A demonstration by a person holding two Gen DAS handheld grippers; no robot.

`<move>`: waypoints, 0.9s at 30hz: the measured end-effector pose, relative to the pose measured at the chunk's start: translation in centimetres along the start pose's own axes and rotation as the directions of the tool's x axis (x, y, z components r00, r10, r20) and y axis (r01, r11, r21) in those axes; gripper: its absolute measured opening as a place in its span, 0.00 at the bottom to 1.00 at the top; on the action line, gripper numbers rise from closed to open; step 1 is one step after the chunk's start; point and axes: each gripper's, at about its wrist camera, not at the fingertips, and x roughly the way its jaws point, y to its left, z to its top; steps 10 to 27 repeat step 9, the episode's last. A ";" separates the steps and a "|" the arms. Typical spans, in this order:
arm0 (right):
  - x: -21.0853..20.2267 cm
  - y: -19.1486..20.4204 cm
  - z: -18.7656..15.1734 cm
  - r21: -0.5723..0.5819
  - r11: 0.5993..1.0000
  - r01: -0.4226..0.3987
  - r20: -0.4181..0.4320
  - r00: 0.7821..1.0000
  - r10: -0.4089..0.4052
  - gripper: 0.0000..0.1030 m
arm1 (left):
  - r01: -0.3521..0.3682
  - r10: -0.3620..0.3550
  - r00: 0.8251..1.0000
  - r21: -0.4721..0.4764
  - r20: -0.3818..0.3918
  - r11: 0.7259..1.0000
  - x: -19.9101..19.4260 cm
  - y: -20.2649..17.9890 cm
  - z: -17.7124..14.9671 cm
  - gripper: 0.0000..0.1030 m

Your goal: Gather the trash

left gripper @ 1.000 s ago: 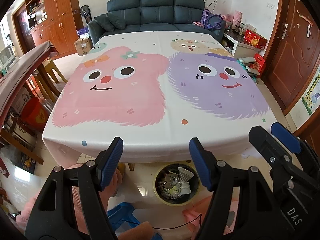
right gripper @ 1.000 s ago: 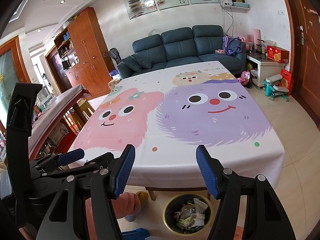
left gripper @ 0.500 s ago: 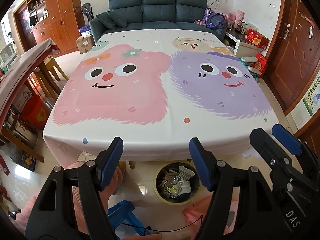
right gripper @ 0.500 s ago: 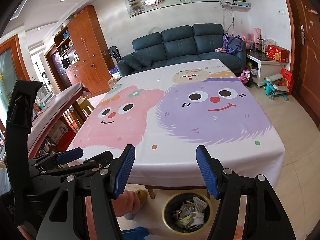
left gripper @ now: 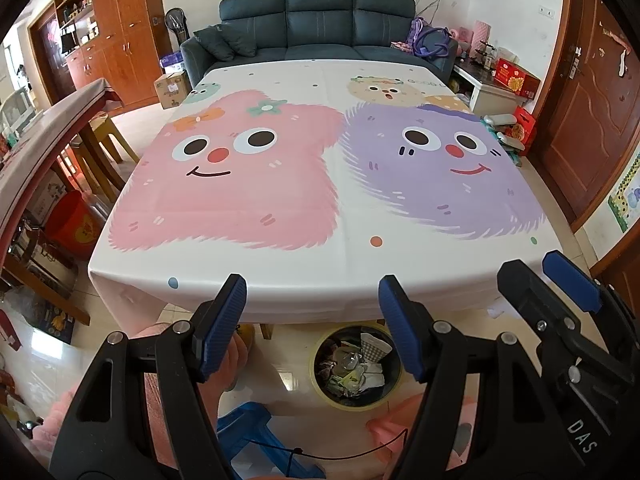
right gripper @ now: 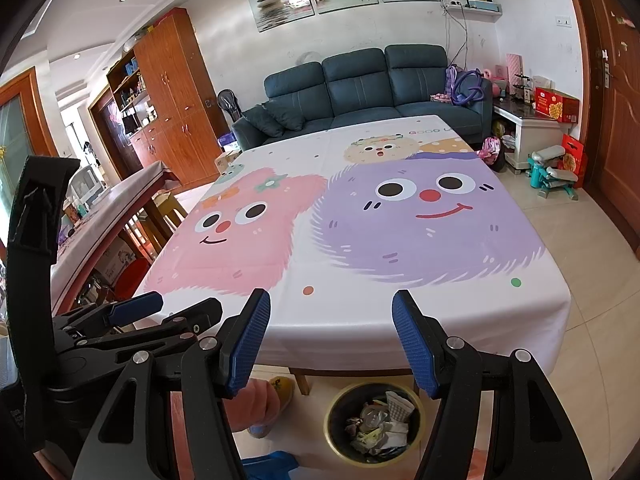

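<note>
A round yellow-rimmed trash bin stands on the floor under the table's near edge, holding crumpled paper and wrappers; it also shows in the right wrist view. The table carries a cartoon cloth with a pink and a purple face; no loose trash shows on it. My left gripper is open and empty, held over the near edge above the bin. My right gripper is open and empty, beside the left one, also above the bin.
A blue plastic stool stands on the floor near the bin. A second long table with stools runs along the left. A dark blue sofa stands behind the table. Boxes and toys lie at the right by a wooden door.
Both grippers have drifted slightly back and up; the table looks a little farther away. Both stay open and empty.
</note>
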 end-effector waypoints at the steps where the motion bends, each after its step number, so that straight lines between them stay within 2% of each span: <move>1: 0.0 0.0 0.0 0.000 1.000 -0.001 0.000 1.000 0.001 0.63 | 0.000 0.000 1.000 -0.003 0.000 1.000 0.0 0.0 0.0 0.64; 27: 0.0 -0.2 -0.1 0.000 1.000 -0.002 -0.004 1.000 0.002 0.63 | -0.001 0.001 1.000 0.000 -0.013 1.000 0.3 0.1 -0.2 0.64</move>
